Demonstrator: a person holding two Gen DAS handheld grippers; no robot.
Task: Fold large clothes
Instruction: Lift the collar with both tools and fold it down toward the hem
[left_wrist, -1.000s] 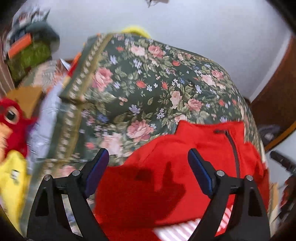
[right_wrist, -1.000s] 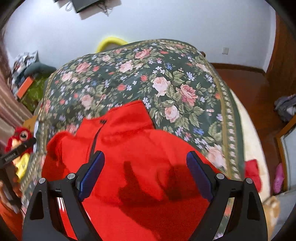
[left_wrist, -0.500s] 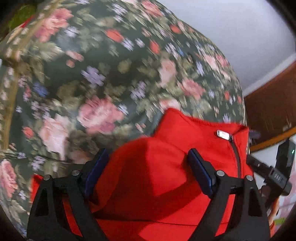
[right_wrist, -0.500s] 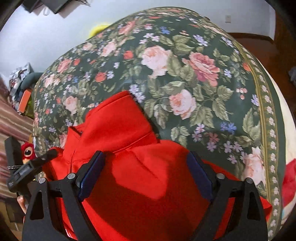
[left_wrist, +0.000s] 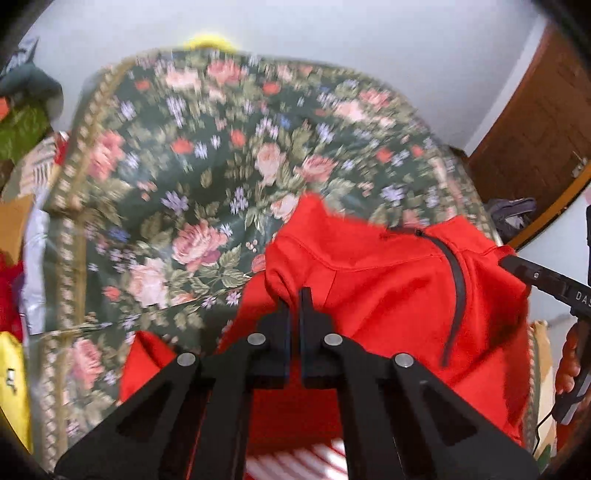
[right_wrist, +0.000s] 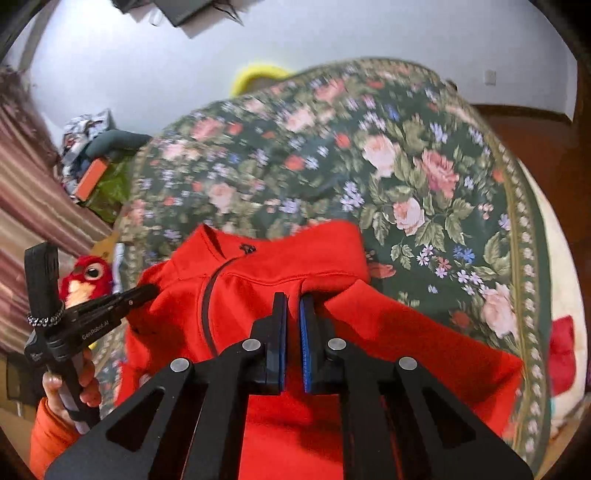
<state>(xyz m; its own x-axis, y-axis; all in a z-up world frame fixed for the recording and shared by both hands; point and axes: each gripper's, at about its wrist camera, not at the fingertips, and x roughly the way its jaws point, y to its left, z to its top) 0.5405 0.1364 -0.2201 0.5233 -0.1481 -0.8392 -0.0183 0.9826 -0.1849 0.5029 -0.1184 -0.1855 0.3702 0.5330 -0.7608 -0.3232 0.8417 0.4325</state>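
Note:
A red zip-up jacket (left_wrist: 388, 295) lies on a bed covered with a dark green floral bedspread (left_wrist: 184, 184), collar away from me and its dark zipper (left_wrist: 458, 280) running down the front. My left gripper (left_wrist: 294, 295) is at the jacket's left shoulder, its jaws closing tight on a pinched fold of red fabric. In the right wrist view the jacket (right_wrist: 258, 280) lies on the same bedspread (right_wrist: 406, 166). There my right gripper (right_wrist: 293, 299) is at the other shoulder, its jaws likewise closing onto a raised fold. The fabric bunches up at both grips.
A red parrot plush (right_wrist: 86, 280) and a pile of bags (right_wrist: 96, 155) sit left of the bed, by a striped curtain (right_wrist: 22, 184). A yellow object (right_wrist: 258, 74) peeks over the bed's far edge. A wooden door (left_wrist: 535, 129) stands right. A hand (right_wrist: 70, 387) holds the left gripper.
Both grippers went from wide open over the jacket to shut on folds at its two shoulders. Both cameras dipped close to the jacket, then drew back, and the fabric now bunches upward.

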